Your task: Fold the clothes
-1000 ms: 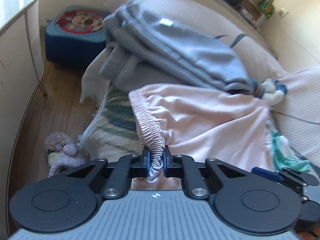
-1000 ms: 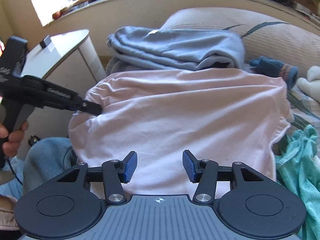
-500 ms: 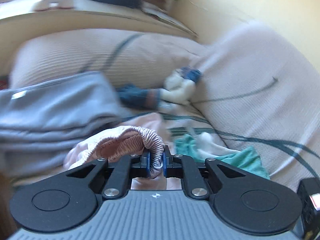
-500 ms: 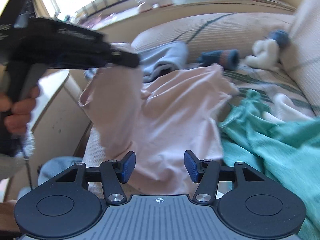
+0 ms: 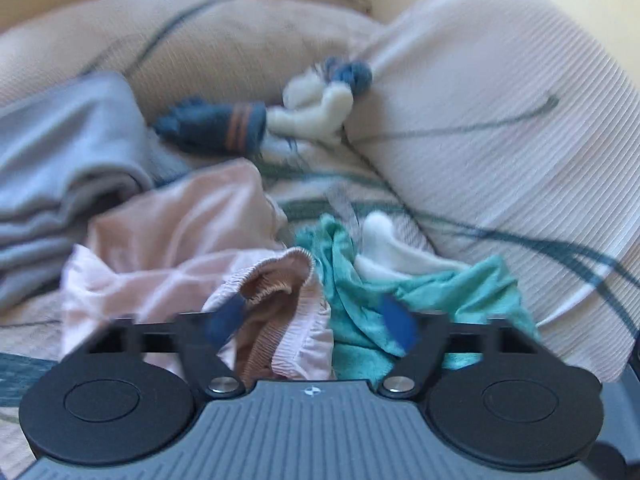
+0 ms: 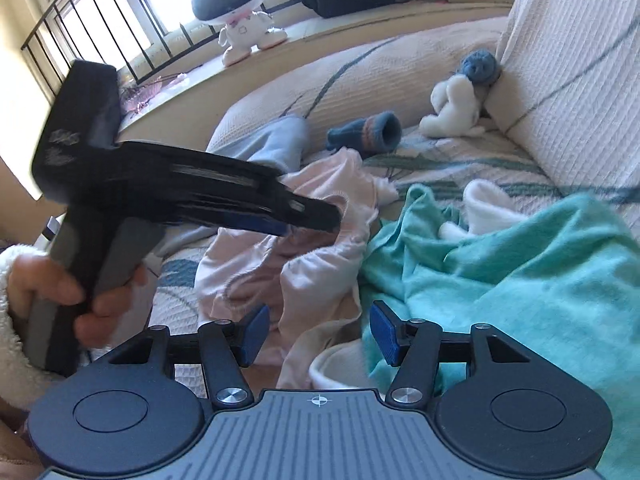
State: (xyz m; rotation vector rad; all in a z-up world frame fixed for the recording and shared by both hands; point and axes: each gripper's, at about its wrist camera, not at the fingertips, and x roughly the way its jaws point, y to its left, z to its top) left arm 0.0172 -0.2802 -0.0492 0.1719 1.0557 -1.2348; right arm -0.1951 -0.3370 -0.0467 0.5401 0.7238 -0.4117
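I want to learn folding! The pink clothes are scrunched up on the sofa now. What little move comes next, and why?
Probably the left gripper, whose jaws have just been opening, should lift clear. The pink garment lies bunched, its elastic waistband loose between the open jaws. The right gripper is open too, holding nothing, so it could then take an edge to spread the garment flat.

My left wrist view looks steeply down along its fingers (image 5: pixel 228 320), close over the pink garment (image 5: pixel 172 240) on the sofa (image 5: pixel 500 140), facing the back cushions. My right wrist view sits just behind the same pink garment (image 6: pixel 320 272), a little further back, facing the windowsill (image 6: pixel 360 28) beyond it. Both views share the pink garment, the teal cloth (image 5: pixel 440 292) (image 6: pixel 520 272) beside it and the blue sock (image 5: pixel 216 124) (image 6: pixel 368 130) behind it.
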